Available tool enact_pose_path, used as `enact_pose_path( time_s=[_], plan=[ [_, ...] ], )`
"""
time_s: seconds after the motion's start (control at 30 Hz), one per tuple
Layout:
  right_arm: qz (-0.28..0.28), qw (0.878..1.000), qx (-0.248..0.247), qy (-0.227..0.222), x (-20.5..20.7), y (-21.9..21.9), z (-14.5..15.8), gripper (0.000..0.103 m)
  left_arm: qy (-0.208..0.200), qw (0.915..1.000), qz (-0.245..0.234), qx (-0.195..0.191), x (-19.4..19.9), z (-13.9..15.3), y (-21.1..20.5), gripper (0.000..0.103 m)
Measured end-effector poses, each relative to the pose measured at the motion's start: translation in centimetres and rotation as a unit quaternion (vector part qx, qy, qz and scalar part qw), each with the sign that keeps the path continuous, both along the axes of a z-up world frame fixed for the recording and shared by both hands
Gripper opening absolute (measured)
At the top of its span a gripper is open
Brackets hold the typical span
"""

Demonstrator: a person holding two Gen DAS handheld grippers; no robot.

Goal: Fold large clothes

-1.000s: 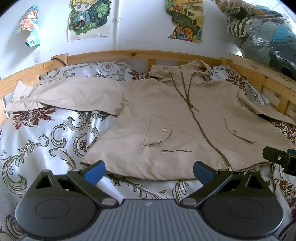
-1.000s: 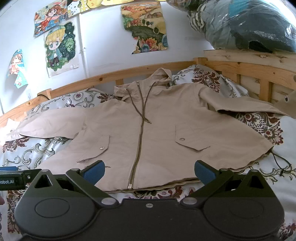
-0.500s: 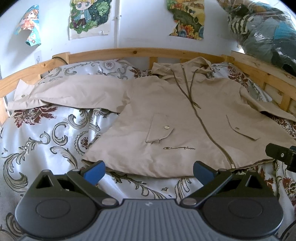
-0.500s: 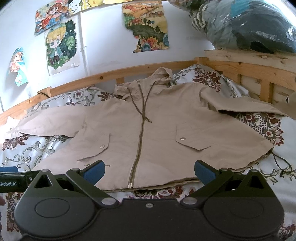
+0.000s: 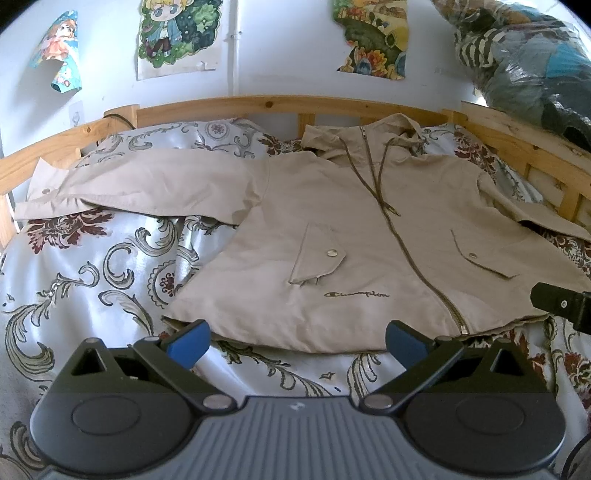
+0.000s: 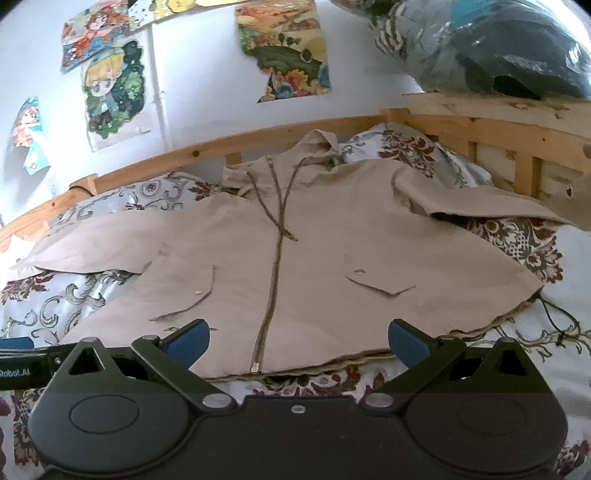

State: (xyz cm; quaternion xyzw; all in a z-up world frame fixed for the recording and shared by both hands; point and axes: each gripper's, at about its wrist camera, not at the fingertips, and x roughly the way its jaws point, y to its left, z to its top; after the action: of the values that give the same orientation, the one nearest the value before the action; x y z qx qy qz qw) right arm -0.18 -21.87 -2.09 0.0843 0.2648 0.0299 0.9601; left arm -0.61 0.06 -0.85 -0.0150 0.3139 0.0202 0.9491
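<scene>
Beige jacket (image 5: 332, 229) spread on bed, seemingly unfolded, left hand-held gripper (image 5: 297, 341) and right hand-held gripper (image 6: 298, 341) both spread wide, empty

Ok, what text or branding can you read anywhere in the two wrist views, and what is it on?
"Champion", in script, on the jacket front, below the flapped pocket.
"RobotAI", partly cut off, on the left gripper body at the right wrist view's left edge.
Posters on the wall: pictures only, no readable words.
Snap buttons: too small to read any marking.
</scene>
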Motion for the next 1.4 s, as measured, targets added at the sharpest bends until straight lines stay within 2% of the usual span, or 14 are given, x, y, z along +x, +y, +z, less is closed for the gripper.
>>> enact_pose_path(
  time_s=[0.23,0.37,0.47,0.57,0.7,0.8,0.87,0.93,1.0,1.1,1.23,1.4],
  plan=[
    [0.0,1.0,-0.007,0.0,0.0,0.0,0.0,0.102,0.004,1.0,0.002,-0.003,0.1,-0.1,-0.1,0.102],
    [-0.034,0.999,-0.022,0.025,0.3,-0.2,0.0,0.102,0.015,0.9998,0.003,-0.01,0.6,-0.6,-0.1,0.102],
    [-0.081,0.994,-0.054,0.05,1.0,-0.5,0.0,0.102,0.047,0.9987,-0.016,-0.012,2.1,-0.8,-0.1,0.102],
    [-0.113,0.988,-0.079,0.071,1.7,-1.1,0.2,0.102,0.08,0.9953,-0.053,-0.013,4.6,0.5,0.1,0.102],
    [-0.117,0.984,-0.119,0.06,3.0,-2.1,1.5,0.102,0.07,0.9953,-0.063,0.022,7.0,3.7,-0.2,0.102],
    [-0.116,0.977,-0.169,0.057,4.6,-3.0,2.0,0.102,0.073,0.993,-0.072,0.059,9.2,6.4,-1.2,0.102],
    [-0.112,0.969,-0.211,0.056,5.8,-3.5,1.9,0.102,0.079,0.9915,-0.076,0.069,10.8,8.0,-2.0,0.102],
    [-0.118,0.956,-0.265,0.037,6.3,-3.7,1.7,0.102,0.073,0.9904,-0.081,0.086,12.2,9.2,-3.3,0.102],
    [-0.127,0.949,-0.29,0.014,6.6,-4.6,1.8,0.102,0.065,0.9878,-0.093,0.107,13.3,9.5,-4.8,0.102],
    [-0.14,0.954,-0.266,-0.002,6.6,-7.3,3.0,0.102,0.065,0.9845,-0.114,0.116,14.6,8.9,-7.0,0.102],
    [-0.189,0.957,-0.219,-0.006,5.7,-12.1,4.4,0.102,0.067,0.9825,-0.152,0.084,16.5,6.3,-9.6,0.102],
    [-0.226,0.965,-0.131,0.013,5.0,-19.5,3.4,0.102,0.007,0.9823,-0.167,0.084,17.4,2.6,-10.8,0.102]
  ],
)
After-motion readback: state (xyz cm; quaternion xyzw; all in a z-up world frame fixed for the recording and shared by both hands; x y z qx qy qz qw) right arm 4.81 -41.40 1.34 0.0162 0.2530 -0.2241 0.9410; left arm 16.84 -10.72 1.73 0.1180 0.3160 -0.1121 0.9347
